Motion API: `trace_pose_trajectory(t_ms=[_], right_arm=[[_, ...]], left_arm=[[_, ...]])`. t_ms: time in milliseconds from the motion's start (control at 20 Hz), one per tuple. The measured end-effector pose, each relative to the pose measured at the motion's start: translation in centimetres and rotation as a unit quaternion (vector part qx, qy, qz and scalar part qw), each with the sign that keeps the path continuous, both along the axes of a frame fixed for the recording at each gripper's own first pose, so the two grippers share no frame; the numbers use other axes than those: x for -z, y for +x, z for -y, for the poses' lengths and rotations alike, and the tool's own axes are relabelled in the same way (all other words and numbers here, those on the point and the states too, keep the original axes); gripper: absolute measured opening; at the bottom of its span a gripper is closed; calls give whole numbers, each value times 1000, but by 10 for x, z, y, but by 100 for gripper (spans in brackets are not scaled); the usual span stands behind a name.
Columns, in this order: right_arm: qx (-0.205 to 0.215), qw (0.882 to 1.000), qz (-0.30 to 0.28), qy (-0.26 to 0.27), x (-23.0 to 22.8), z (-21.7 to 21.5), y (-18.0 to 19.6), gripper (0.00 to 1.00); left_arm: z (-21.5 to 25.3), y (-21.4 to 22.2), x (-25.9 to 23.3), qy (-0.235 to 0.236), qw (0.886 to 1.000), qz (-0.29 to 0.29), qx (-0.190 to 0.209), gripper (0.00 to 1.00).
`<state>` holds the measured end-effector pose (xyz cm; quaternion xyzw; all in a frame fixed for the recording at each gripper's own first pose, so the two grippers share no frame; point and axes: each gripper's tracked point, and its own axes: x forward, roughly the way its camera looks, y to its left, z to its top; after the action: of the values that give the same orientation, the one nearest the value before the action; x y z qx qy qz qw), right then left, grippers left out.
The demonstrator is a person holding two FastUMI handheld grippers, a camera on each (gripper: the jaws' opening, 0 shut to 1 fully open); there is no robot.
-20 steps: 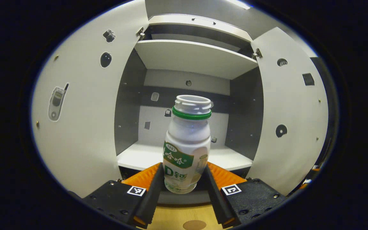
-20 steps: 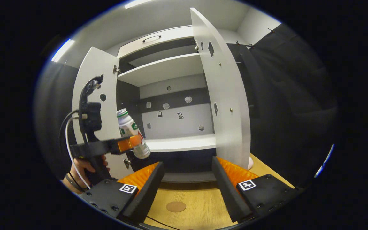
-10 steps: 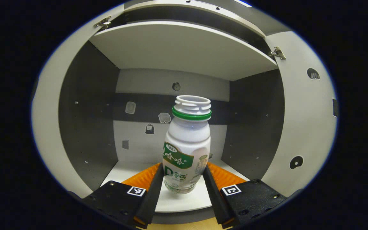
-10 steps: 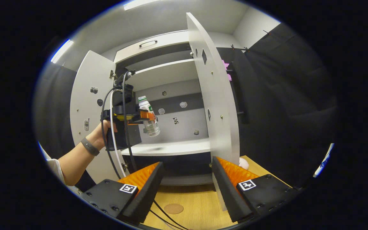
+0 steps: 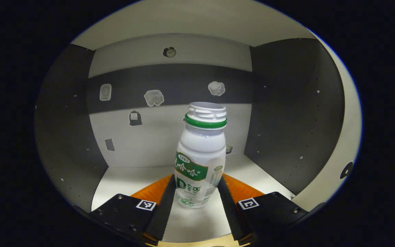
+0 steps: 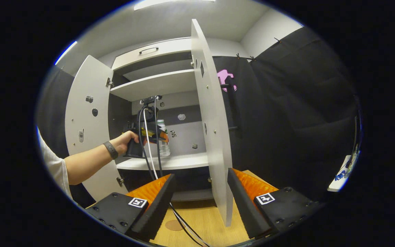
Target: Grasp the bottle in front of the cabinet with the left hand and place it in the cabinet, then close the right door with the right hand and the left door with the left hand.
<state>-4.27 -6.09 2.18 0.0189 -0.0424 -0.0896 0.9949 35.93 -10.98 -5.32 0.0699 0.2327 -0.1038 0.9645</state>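
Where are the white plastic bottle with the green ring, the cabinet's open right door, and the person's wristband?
White plastic bottle with green ring (image 5: 201,151), left gripper view, its body.
Open white right door (image 6: 213,137), right gripper view, its inner face.
Dark wristband (image 6: 110,150), right gripper view, on the wrist.

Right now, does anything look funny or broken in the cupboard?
The bottle has no cap; its mouth is open. It leans slightly while the left gripper holds it inside the cabinet. Nothing looks spilled or broken.
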Motion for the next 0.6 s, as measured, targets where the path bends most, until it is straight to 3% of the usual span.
trace_pose_trajectory(t_ms=[200, 600], right_arm=[[32, 999, 2, 0, 0, 21, -9, 99], [69, 998, -6, 4, 7, 46, -15, 99]], left_arm=[[0, 3, 20, -6, 999, -29, -16, 72], [2, 9, 20, -29, 999, -16, -20, 76]])
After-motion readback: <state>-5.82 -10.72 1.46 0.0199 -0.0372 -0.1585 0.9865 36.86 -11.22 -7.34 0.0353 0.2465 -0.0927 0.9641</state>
